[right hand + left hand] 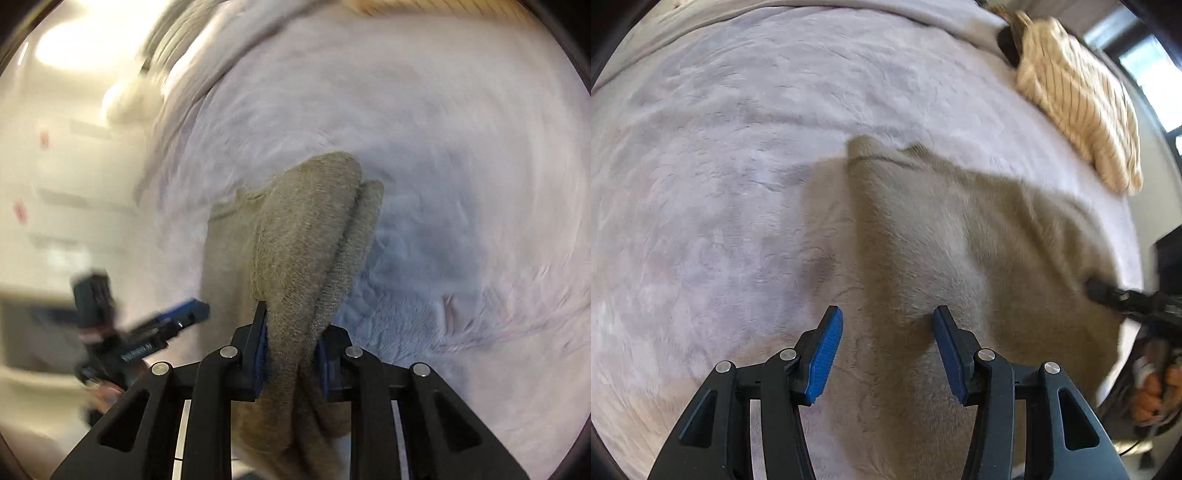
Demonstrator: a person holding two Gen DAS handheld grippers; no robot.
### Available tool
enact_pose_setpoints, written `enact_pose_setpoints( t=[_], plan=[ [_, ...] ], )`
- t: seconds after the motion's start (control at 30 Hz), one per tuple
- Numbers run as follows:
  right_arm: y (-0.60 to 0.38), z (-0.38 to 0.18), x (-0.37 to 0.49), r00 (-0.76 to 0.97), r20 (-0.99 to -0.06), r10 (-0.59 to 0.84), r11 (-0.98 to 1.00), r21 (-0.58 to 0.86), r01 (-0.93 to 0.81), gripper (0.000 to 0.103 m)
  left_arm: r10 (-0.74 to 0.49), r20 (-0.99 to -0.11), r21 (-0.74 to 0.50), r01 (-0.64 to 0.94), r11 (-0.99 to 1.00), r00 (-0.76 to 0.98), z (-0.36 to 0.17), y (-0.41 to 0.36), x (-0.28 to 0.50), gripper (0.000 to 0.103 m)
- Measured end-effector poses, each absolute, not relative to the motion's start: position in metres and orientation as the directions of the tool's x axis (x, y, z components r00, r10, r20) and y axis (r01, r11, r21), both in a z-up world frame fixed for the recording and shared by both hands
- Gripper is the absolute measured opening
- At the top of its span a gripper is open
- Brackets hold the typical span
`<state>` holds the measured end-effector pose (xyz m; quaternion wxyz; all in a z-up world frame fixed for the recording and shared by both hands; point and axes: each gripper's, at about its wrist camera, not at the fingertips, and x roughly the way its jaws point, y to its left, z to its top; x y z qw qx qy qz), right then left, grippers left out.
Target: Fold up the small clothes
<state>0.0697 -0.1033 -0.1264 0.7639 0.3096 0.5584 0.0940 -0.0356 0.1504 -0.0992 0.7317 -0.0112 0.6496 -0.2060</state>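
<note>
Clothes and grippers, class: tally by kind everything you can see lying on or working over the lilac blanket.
Tan garment: 1
Cream striped garment: 1
Grippers: 2, the left gripper and the right gripper
Total: 4

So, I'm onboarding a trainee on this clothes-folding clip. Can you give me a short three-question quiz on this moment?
1. True or false: the left gripper is clamped on the tan garment.
2. What does the right gripper hold? A) the striped garment B) a bunched fold of the tan garment C) nothing
3. What lies at the far right of the grey blanket in the left wrist view?

Key: 1. False, its jaws stand open above the cloth. 2. B. 3. A cream striped garment.
</note>
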Motion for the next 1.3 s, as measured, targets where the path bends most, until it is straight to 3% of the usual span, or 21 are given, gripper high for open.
enact_pose_setpoints(
  t=[0.13, 0.2, 0.27, 0.6, 0.73, 0.9, 1.03, 1.1, 1.3],
  plan=[
    [-0.109, -0.159, 0.064, 0.297, -0.905, 0.304, 0.897, 0.377, 0.232, 0.027, -0.335, -0.942, -0.311, 0.319, 0.895, 0.022, -0.111, 0.135, -0.046, 0.056],
    [-0.122, -0.177, 0.060, 0.300, -0.890, 0.343, 0.852, 0.429, 0.300, 0.028, -0.318, -0.948, -0.295, 0.328, 0.898, 0.019, -0.116, 0.130, -0.050, 0.069],
    [-0.127, -0.173, 0.055, 0.320, -0.877, 0.359, 0.814, 0.462, 0.353, 0.030, -0.305, -0.952, -0.281, 0.325, 0.903, 0.024, -0.116, 0.130, -0.052, 0.069],
    [-0.157, -0.137, -0.009, 0.277, -0.921, 0.273, 0.846, 0.367, 0.387, 0.036, -0.235, -0.972, -0.210, 0.381, 0.900, 0.019, -0.091, 0.145, -0.076, 0.069],
    [-0.138, -0.104, -0.034, 0.309, -0.904, 0.296, 0.872, 0.388, 0.298, 0.036, -0.294, -0.956, -0.279, 0.405, 0.871, -0.027, -0.080, 0.156, -0.092, 0.069],
    [-0.108, -0.098, -0.042, 0.250, -0.905, 0.343, 0.888, 0.399, 0.228, 0.025, -0.209, -0.973, -0.231, 0.424, 0.876, -0.097, -0.093, 0.156, -0.118, 0.069],
    [-0.089, -0.106, -0.043, 0.188, -0.922, 0.337, 0.903, 0.373, 0.212, 0.025, -0.192, -0.975, -0.219, 0.384, 0.897, -0.107, -0.098, 0.162, -0.128, 0.070],
    [-0.081, -0.113, -0.043, 0.148, -0.935, 0.323, 0.918, 0.347, 0.192, 0.025, -0.173, -0.979, -0.200, 0.352, 0.914, -0.106, -0.100, 0.167, -0.129, 0.084],
    [-0.097, -0.141, -0.061, 0.056, -0.939, 0.339, 0.897, 0.340, 0.280, 0.021, -0.179, -0.977, -0.210, 0.340, 0.917, -0.119, -0.100, 0.175, -0.130, 0.084]
  ],
)
